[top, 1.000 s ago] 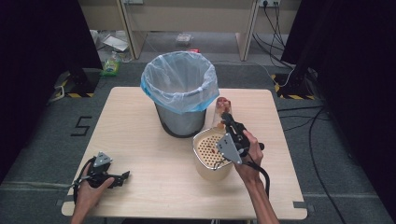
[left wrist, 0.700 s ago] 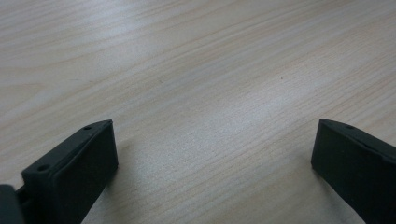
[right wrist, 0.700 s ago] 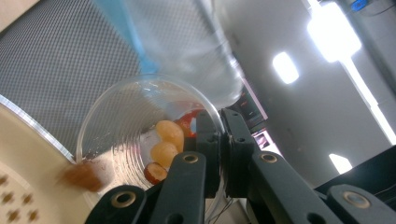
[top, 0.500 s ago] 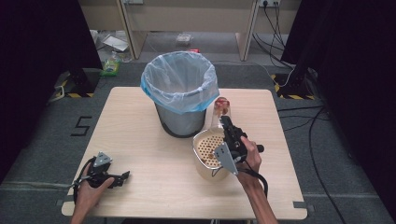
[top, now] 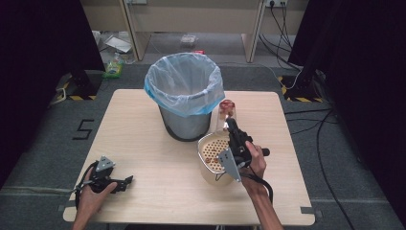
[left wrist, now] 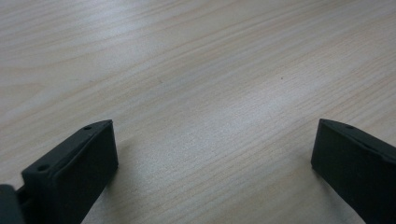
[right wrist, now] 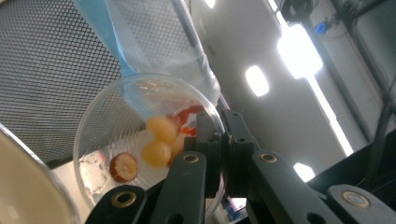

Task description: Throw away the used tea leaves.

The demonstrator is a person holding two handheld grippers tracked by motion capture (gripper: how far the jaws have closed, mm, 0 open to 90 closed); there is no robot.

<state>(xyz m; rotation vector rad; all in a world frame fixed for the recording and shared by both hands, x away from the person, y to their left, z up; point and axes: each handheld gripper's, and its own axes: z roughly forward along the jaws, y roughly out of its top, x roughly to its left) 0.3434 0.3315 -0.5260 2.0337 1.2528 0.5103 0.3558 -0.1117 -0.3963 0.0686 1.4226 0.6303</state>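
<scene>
The right gripper (top: 233, 128) is up off the table (top: 143, 143), jaws pinched on the rim of a clear cup (top: 227, 111), one jaw inside the wall and one outside. In the right gripper view the cup (right wrist: 140, 140) lies tipped, its mouth toward the camera, and the gripper (right wrist: 223, 140) nips its right edge. Inside, just left of the jaws, sit two pale yellow balls (right wrist: 159, 140), a reddish-brown round piece (right wrist: 123, 166) lower left, and a smear of red (right wrist: 189, 116) right against the inner jaw. What the pieces are, I cannot tell.

Behind the cup stands the mesh bin (right wrist: 42, 74) with its blue-edged liner (right wrist: 140, 32). From the high view the bin (top: 186, 124) is beyond and left of the jaws, and the cup is just beside it. Below the jaws rests a cream strainer bowl (top: 210, 153), perforated insert showing, with the right hand (top: 256, 160) over its right edge.

Over on the near left, the left gripper (top: 125, 181) lies low on the table in the left hand (top: 91, 189). In the left gripper view its jaws are spread wide, with bare wood (left wrist: 210, 93) between them and ahead.
</scene>
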